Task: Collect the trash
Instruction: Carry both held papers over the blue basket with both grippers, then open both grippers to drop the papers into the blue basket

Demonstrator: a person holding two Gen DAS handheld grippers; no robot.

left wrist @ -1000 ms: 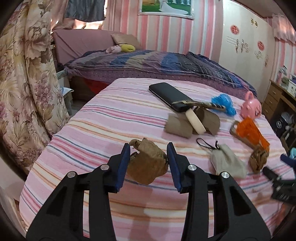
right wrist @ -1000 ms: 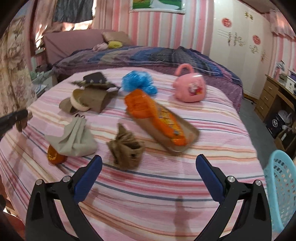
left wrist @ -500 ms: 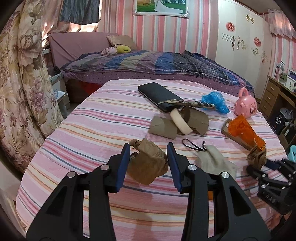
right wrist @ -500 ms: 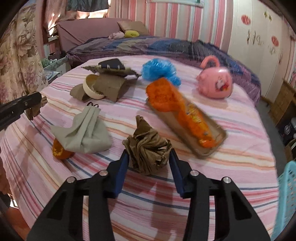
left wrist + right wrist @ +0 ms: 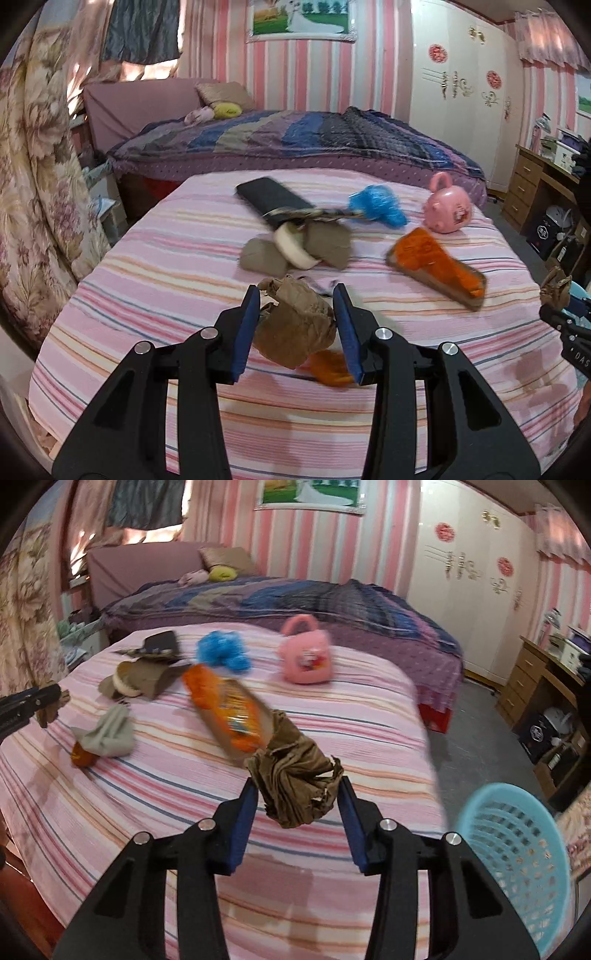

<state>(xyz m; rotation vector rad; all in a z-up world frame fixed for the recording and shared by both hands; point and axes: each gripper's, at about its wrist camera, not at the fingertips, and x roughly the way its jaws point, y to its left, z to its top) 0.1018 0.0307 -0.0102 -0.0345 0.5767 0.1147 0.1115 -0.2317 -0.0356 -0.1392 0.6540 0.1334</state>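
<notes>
Left gripper: blue-padded jaws clamped on a crumpled wad of brown paper, smooth-skinned, folded into rounded lobes, with a torn flap sticking up at the top left. The wad is lifted clear of the pink striped bedspread; part of a blurred orange item shows beneath it.

Right gripper: jaws clamped on a second ball of crumpled brown paper, darker, olive-brown, finely creased, with a twisted tail rising toward the upper left and ragged edges at the right pad. Also held above the bedspread.

Light blue perforated plastic basket: low right in the right wrist view, beside the bed, well apart from both wads.

Lying on the bed: orange snack packet on a brown tray, grey drawstring cloth pouch, pink round toy bag with handle, blue fluffy tuft, black flat case, cream tape roll amid brown cardboard pieces.
</notes>
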